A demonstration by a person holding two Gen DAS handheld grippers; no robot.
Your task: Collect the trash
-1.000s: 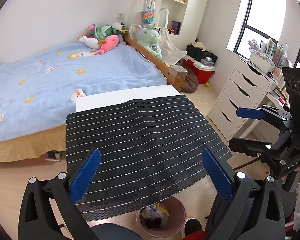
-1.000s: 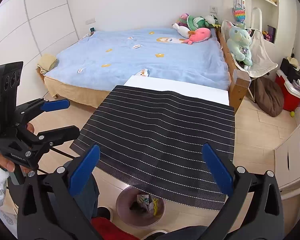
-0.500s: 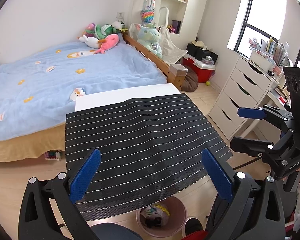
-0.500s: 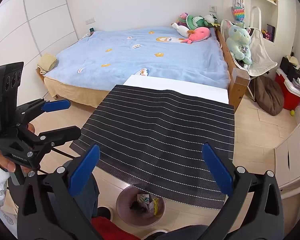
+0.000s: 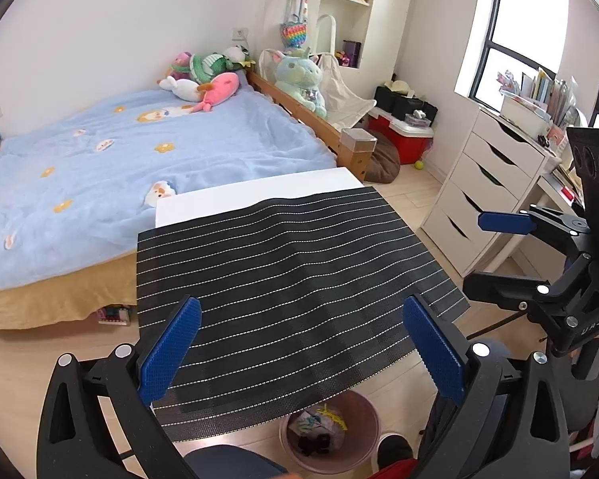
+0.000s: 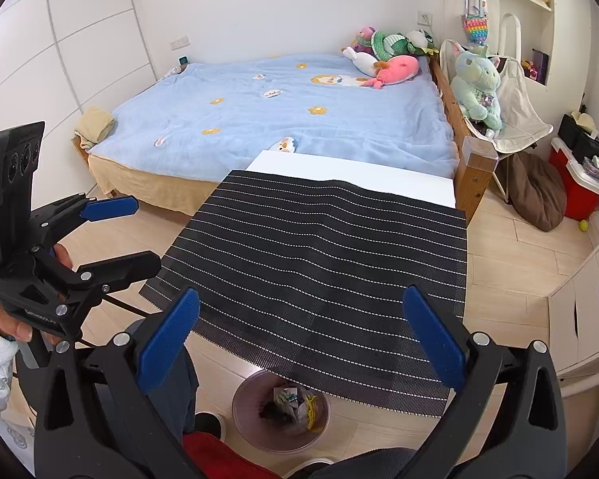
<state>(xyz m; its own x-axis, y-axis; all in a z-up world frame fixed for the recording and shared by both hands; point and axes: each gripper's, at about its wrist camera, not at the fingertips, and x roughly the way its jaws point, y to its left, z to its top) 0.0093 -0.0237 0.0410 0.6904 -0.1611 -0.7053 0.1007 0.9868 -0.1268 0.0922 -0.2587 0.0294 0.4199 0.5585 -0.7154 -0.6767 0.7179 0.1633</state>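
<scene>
Both tools, left tool point(image 5: 301, 353) and right tool point(image 6: 299, 343), hang open and empty above the striped mat point(image 5: 283, 279) on the desk point(image 5: 251, 195). Trash point(image 6: 291, 403) already lies in the bin point(image 6: 251, 429) below; nothing seems left.

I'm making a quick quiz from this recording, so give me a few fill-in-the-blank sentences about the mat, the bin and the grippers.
1. The striped black mat lies on a table top whose colour is ____.
2. The trash sits inside the pink bin, which stands on the ____.
3. The left gripper and the right gripper both have their jaws ____, holding nothing.
4. The blanket on the bed is light ____.

Missing words: white; floor; open; blue
</scene>
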